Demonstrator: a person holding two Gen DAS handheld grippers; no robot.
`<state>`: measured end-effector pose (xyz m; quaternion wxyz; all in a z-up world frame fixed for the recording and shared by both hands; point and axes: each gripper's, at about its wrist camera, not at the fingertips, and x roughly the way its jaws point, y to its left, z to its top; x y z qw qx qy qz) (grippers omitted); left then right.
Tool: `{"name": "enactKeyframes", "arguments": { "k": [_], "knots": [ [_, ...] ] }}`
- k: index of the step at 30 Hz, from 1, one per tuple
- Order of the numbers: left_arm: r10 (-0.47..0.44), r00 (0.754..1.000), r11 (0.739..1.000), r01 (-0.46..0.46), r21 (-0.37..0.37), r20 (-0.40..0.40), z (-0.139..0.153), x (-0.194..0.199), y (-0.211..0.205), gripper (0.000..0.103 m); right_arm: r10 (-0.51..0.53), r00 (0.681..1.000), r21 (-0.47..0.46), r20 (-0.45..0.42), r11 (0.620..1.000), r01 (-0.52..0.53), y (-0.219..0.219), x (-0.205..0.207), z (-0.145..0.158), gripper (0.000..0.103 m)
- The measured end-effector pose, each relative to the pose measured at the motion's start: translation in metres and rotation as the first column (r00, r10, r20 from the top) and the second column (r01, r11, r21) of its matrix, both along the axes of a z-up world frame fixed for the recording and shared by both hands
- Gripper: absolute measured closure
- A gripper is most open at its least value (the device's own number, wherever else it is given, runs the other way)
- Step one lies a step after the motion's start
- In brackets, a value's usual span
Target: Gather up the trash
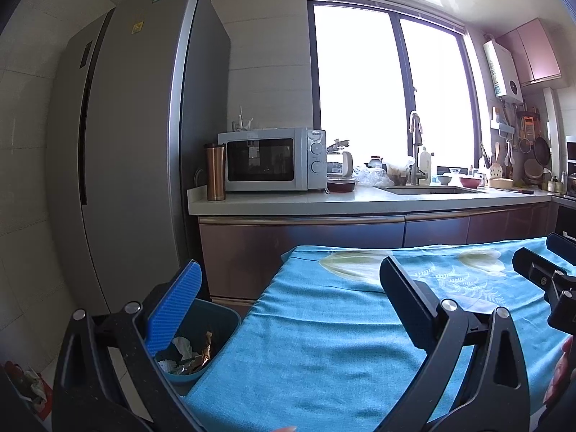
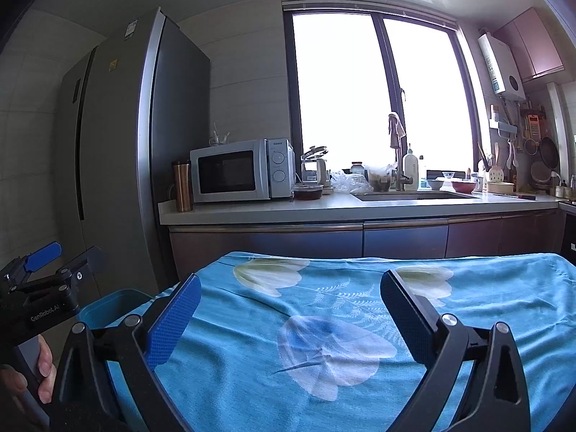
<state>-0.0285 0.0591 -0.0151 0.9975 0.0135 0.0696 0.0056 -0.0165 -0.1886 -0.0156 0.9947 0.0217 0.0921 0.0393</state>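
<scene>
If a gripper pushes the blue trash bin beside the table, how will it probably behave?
The blue trash bin looks like thin plastic and holds only crumpled paper scraps, so it is probably light. It would likely slide on the floor. A high push might tip it.

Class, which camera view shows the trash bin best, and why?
The left wrist view: the trash bin shows its open inside with crumpled trash, partly behind a finger. The right wrist view catches only the bin's rim at the tablecloth's edge; contents hidden.
</scene>
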Motion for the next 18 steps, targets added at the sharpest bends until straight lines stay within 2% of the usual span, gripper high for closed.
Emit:
{"name": "enactKeyframes", "arguments": {
  "k": [18],
  "knots": [
    [0.000,0.999,1.000,-0.001,0.006,0.035,-0.0011,-0.0014,-0.0037,0.006,-0.020,1.000,0.001,0.011,1.000,0.020,-0.0076,-0.0033,0.0025,0.007]
  ]
}}
